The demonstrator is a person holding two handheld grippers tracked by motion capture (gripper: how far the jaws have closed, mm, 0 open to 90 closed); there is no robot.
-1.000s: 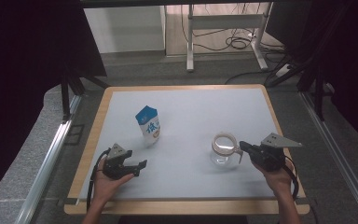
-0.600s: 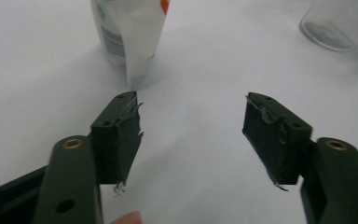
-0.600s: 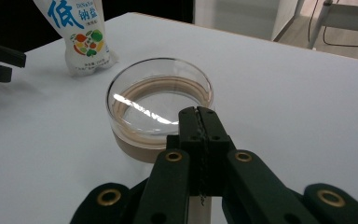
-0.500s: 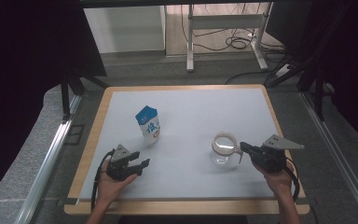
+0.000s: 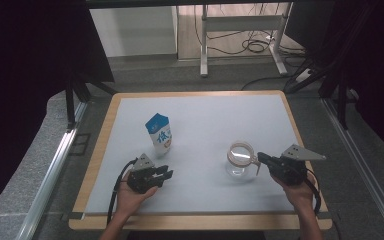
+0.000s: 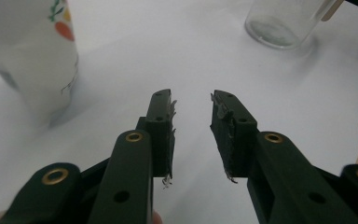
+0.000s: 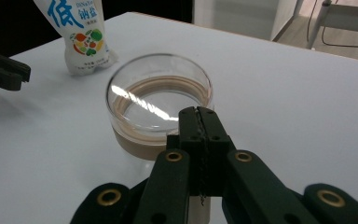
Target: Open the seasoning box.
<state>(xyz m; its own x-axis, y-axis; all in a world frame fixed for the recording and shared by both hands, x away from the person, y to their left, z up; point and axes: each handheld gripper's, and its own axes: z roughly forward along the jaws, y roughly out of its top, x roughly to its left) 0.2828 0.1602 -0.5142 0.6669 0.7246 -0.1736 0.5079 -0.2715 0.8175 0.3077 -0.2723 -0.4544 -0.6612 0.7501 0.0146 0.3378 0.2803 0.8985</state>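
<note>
Standing near the table's front right, the jar has the right gripper at its rim, jaws pressed together; left gripper, jaws narrowing with nothing between, sits below the pouch

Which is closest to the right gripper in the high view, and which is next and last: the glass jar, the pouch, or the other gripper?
1. Glass jar, right at the right gripper fingers.
2. Left gripper, across the table near the front edge.
3. Pouch, standing farther back on the left.
</note>
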